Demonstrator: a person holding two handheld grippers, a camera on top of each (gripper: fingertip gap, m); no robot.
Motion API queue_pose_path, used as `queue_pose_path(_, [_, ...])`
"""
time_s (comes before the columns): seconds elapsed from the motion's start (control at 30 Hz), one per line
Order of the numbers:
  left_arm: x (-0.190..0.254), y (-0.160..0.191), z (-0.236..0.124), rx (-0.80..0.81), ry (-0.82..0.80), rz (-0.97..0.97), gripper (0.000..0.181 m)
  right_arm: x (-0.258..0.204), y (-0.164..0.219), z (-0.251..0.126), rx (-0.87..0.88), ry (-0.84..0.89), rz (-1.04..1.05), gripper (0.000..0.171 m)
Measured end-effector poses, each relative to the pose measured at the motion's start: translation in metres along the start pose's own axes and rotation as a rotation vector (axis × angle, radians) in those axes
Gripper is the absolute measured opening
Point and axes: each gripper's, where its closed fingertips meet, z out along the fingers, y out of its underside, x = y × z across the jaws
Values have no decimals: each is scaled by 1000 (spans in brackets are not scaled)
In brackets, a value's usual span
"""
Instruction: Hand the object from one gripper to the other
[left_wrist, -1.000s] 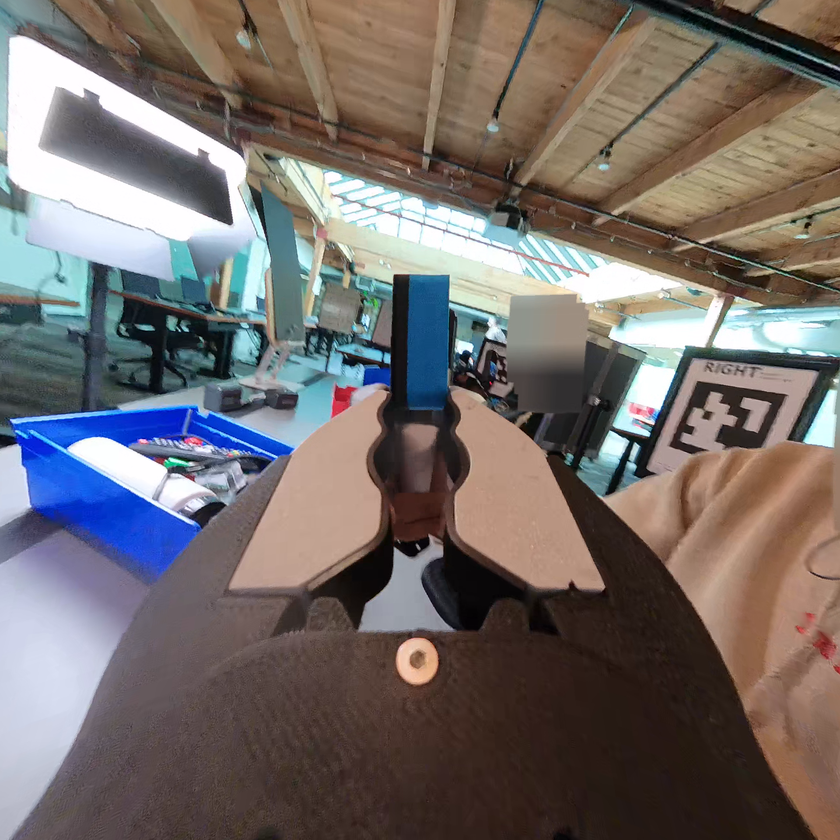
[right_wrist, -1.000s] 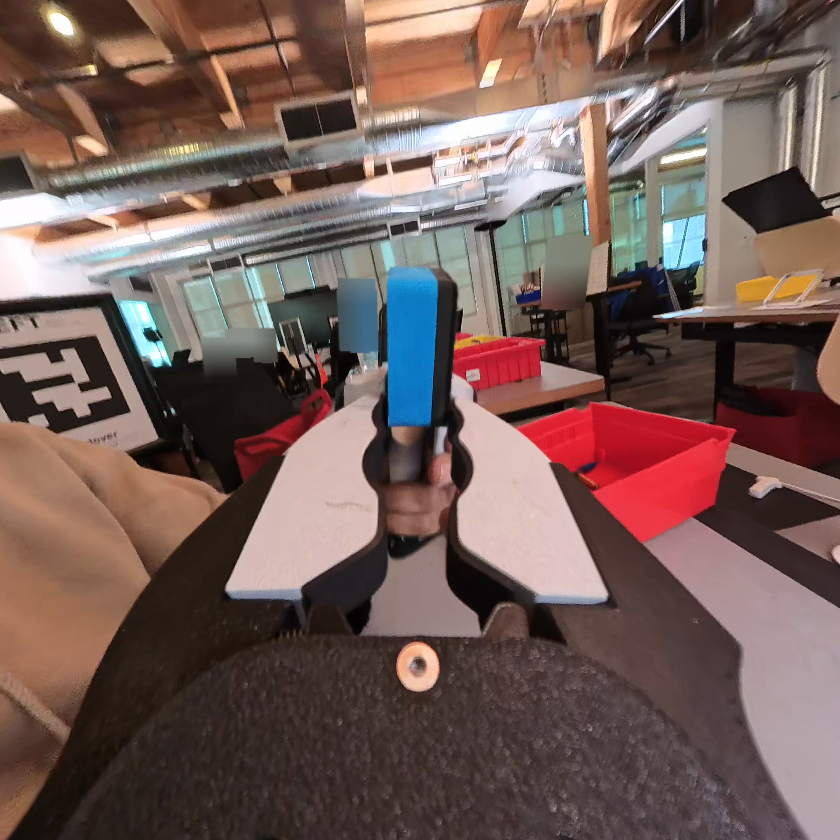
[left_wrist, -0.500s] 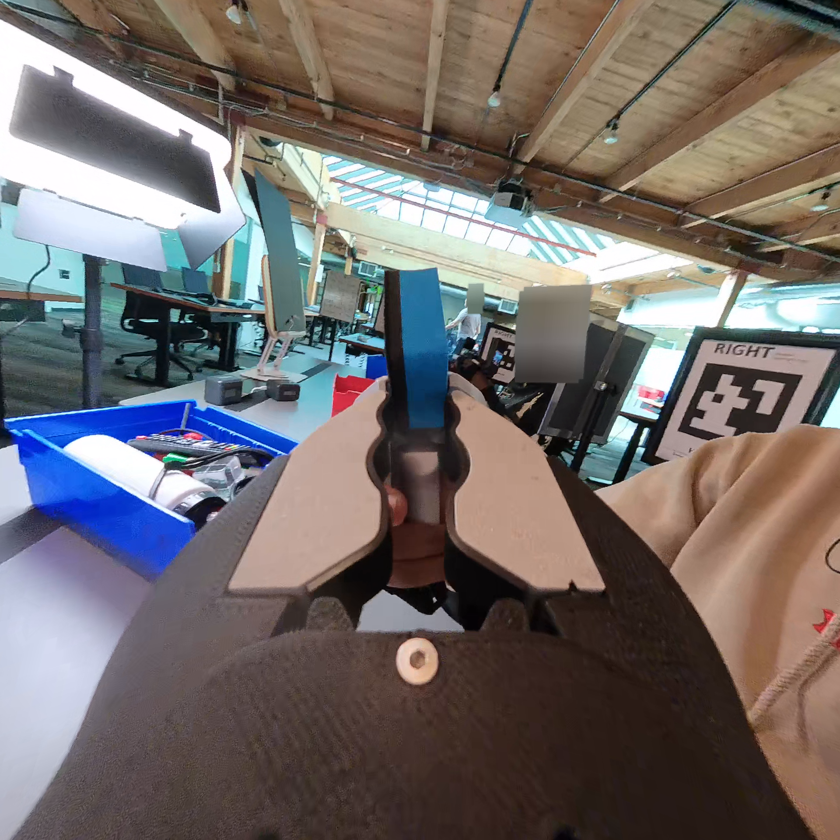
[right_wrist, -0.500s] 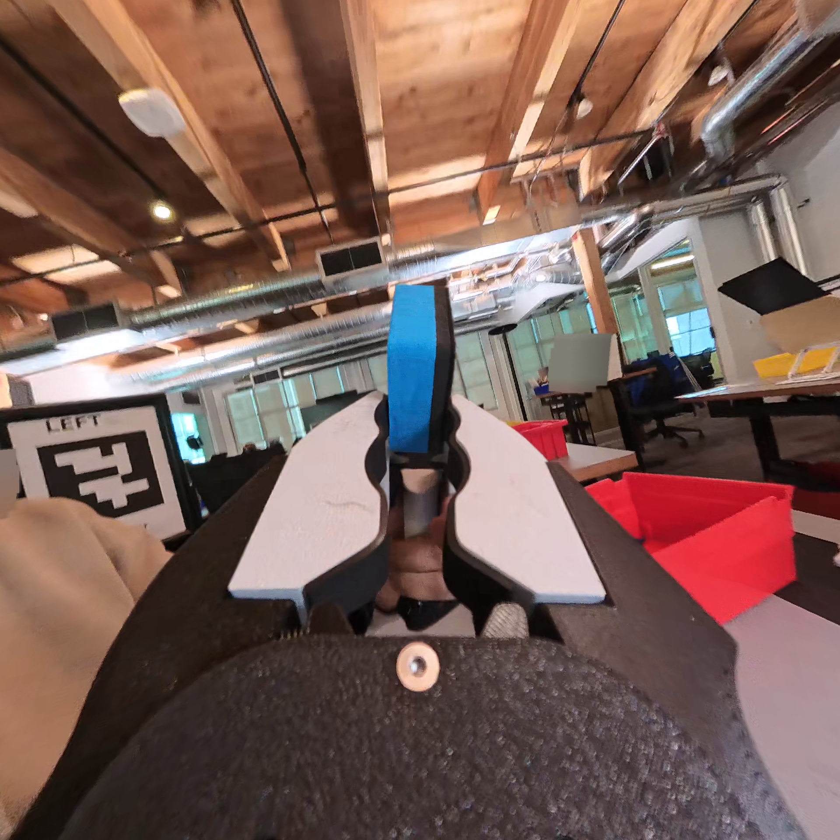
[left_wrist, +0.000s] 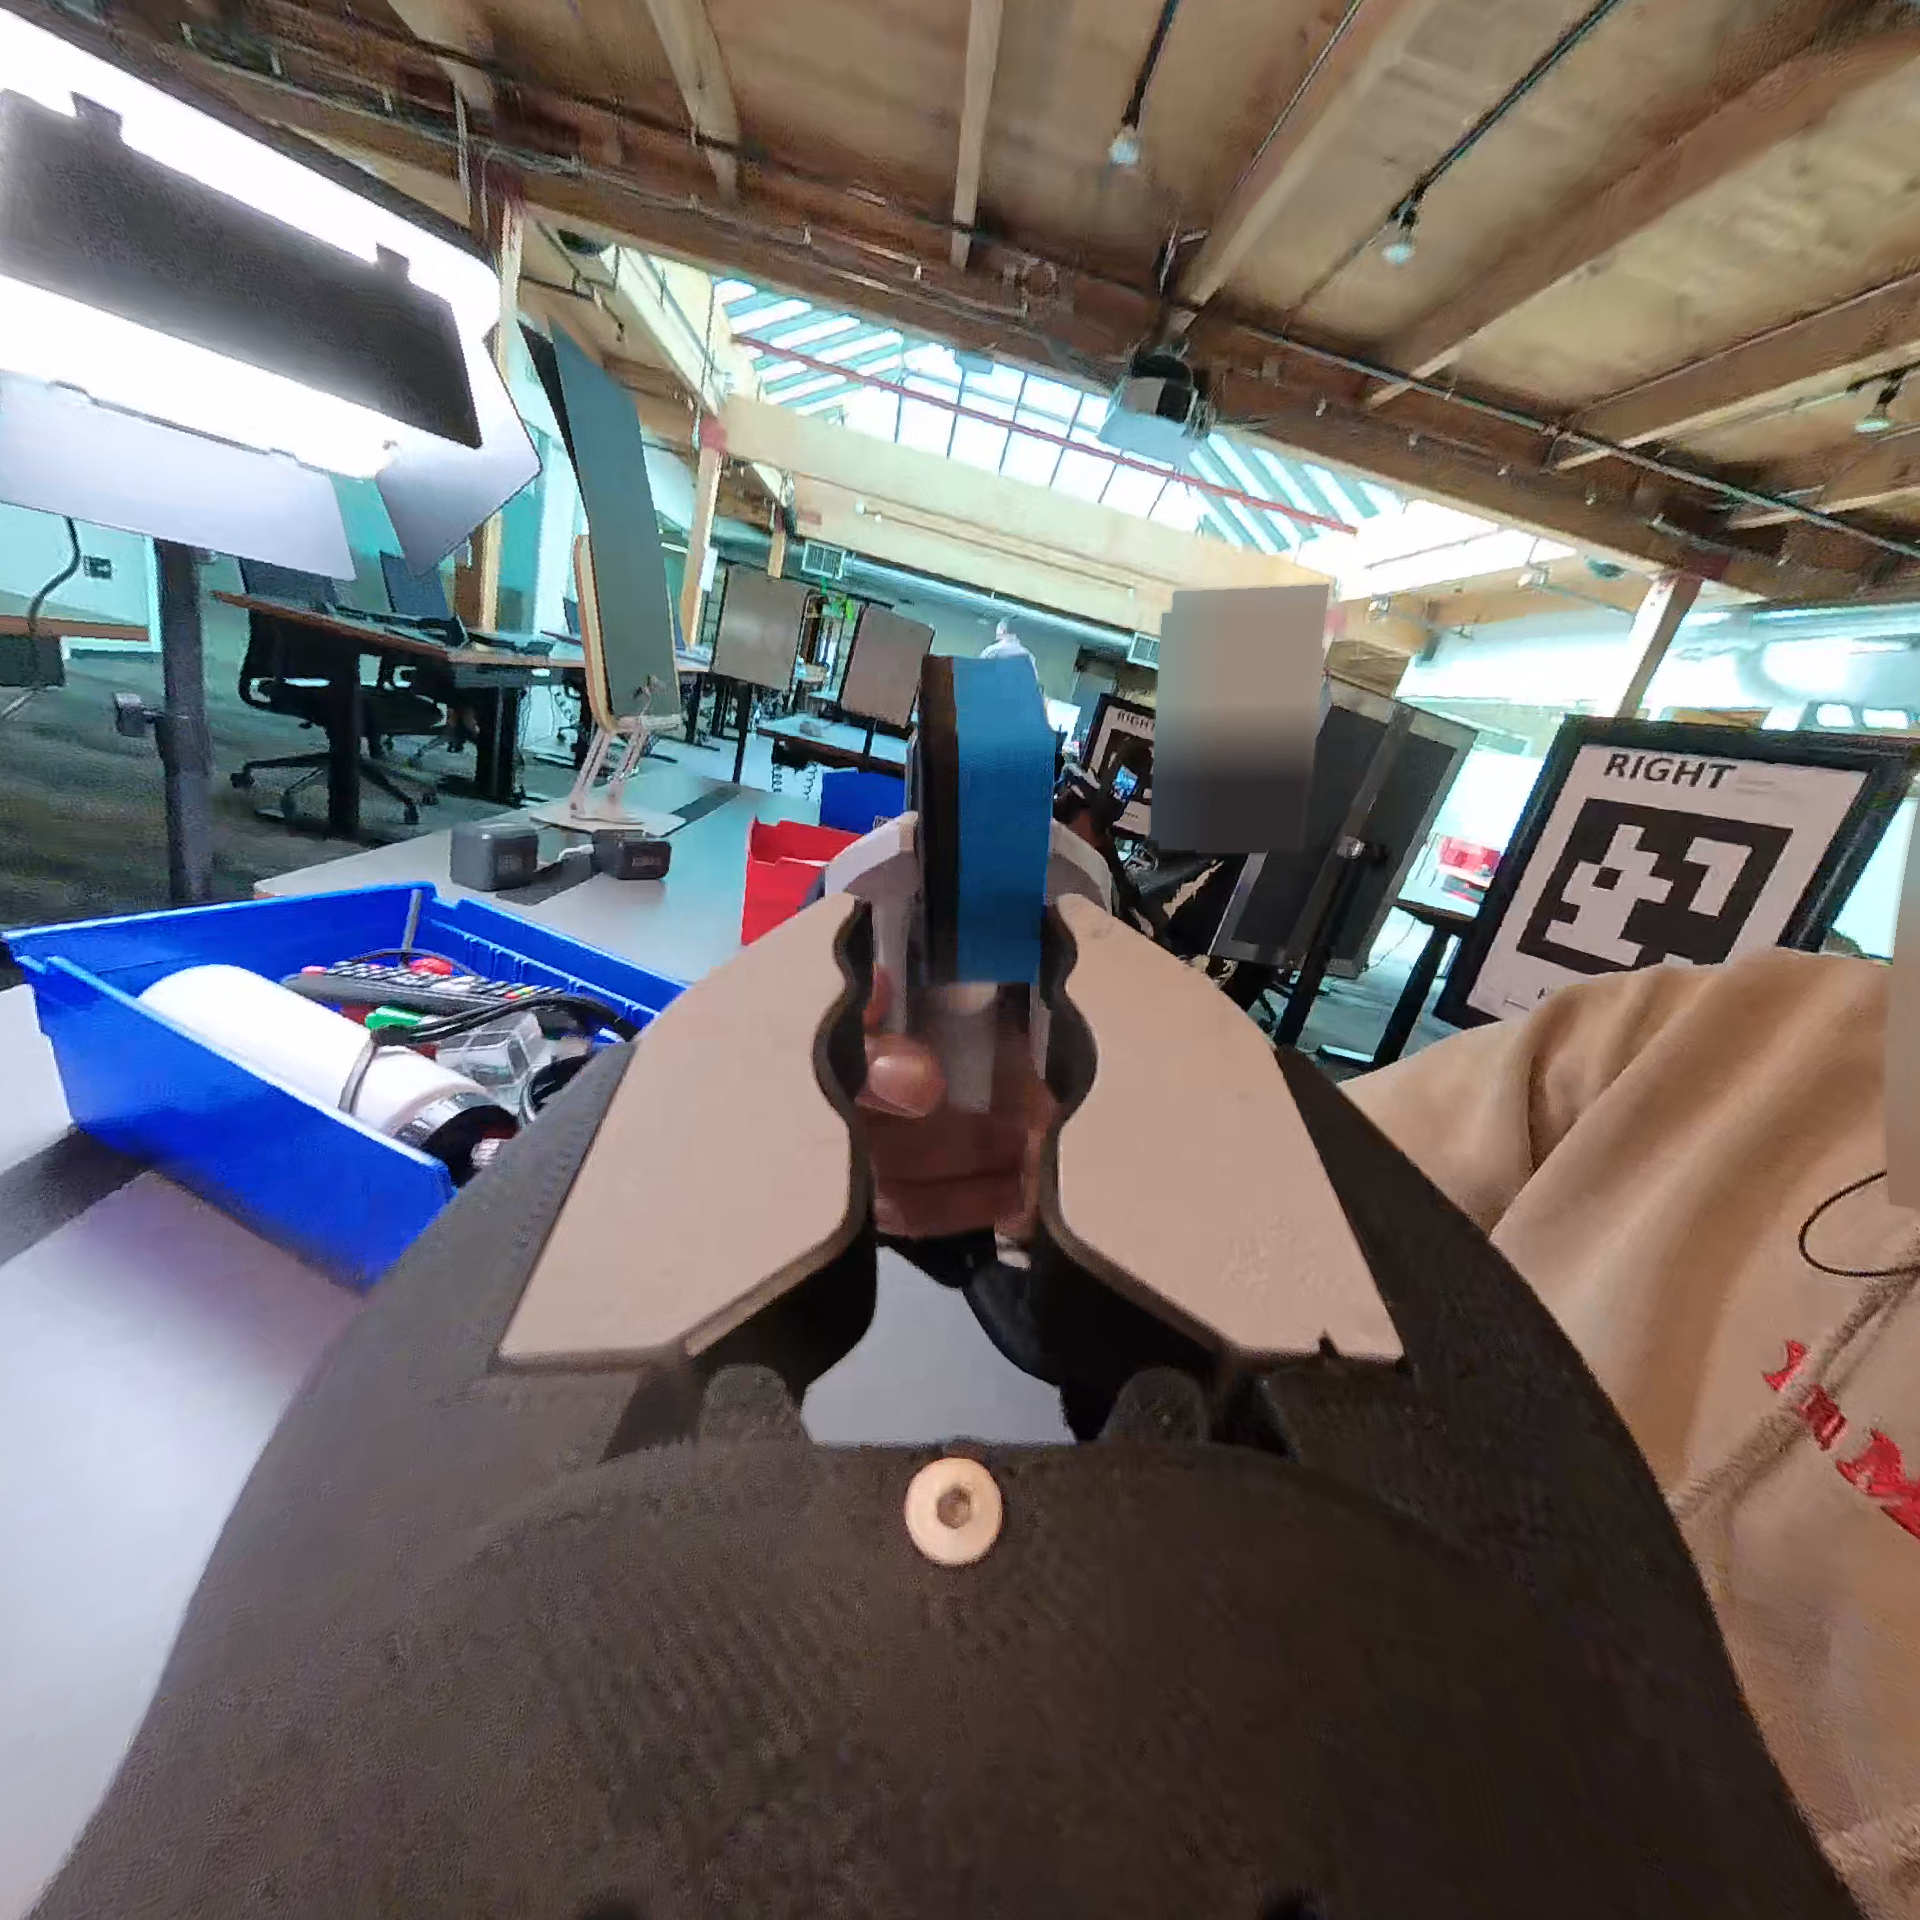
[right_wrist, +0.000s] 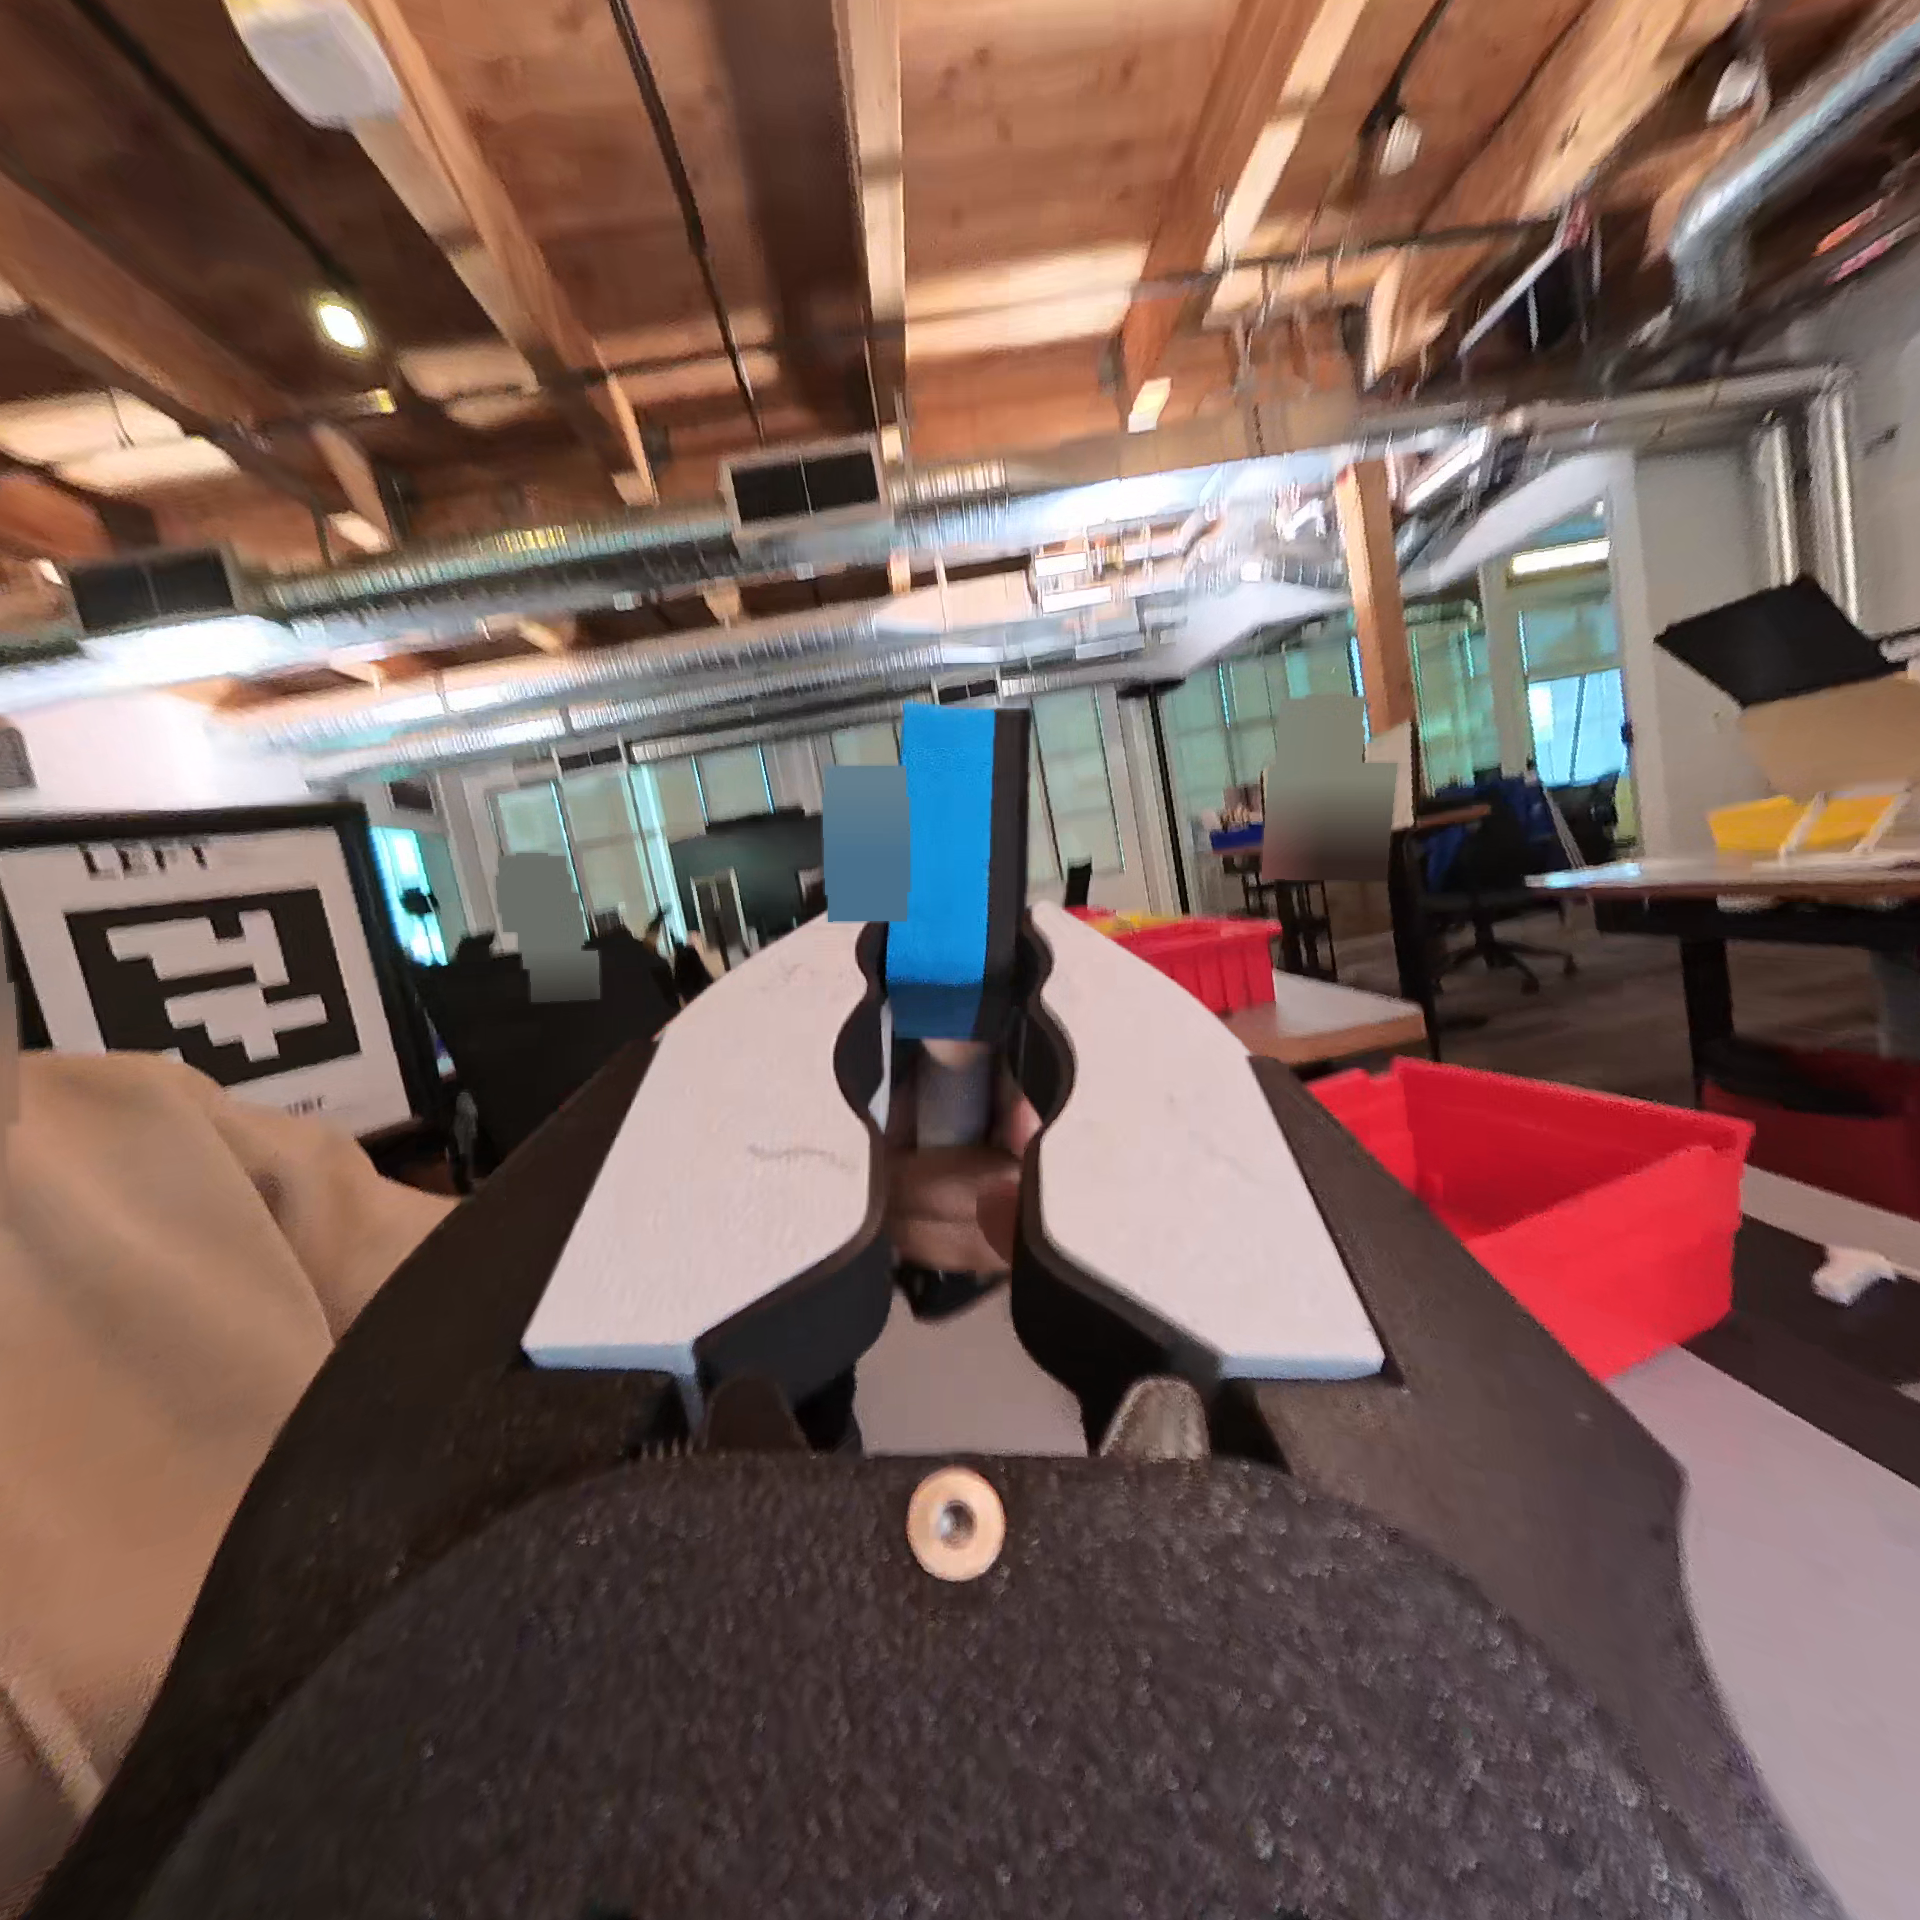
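Observation:
A blue and black block (left_wrist: 992, 831) stands upright between the fingertips of both grippers, which face each other. My left gripper (left_wrist: 956, 914) is slightly open, with narrow gaps on both sides of the block. The right gripper's white fingers (left_wrist: 883, 873) show just behind the block. In the right wrist view my right gripper (right_wrist: 951, 930) is shut on the block (right_wrist: 940, 873), with its pads against both faces. A person's hand (left_wrist: 914, 1081) shows beyond the jaws.
A blue bin (left_wrist: 208, 1101) holding a white roll and a remote sits on the grey table at the left. A red bin (right_wrist: 1558, 1247) sits on the table at the right. A beige sleeve (left_wrist: 1662, 1195) fills the side, and it also shows in the right wrist view (right_wrist: 125, 1247). Less than 4 cm separates the two grippers' tips.
My left gripper's fingers have parted a little from the block. The right gripper stays closed on it. Both views have shifted slightly; the right view tilted up, then back down.

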Motion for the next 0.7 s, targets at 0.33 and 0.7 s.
queue_pose_path(0.33, [2,6,1,-84,4,-6,22,4,2,0,5,28,-14,28])
queue_pose_path(0.7, [8,-3,4,29,12,-18,31,-6,-3,0,84,-5,16,21])
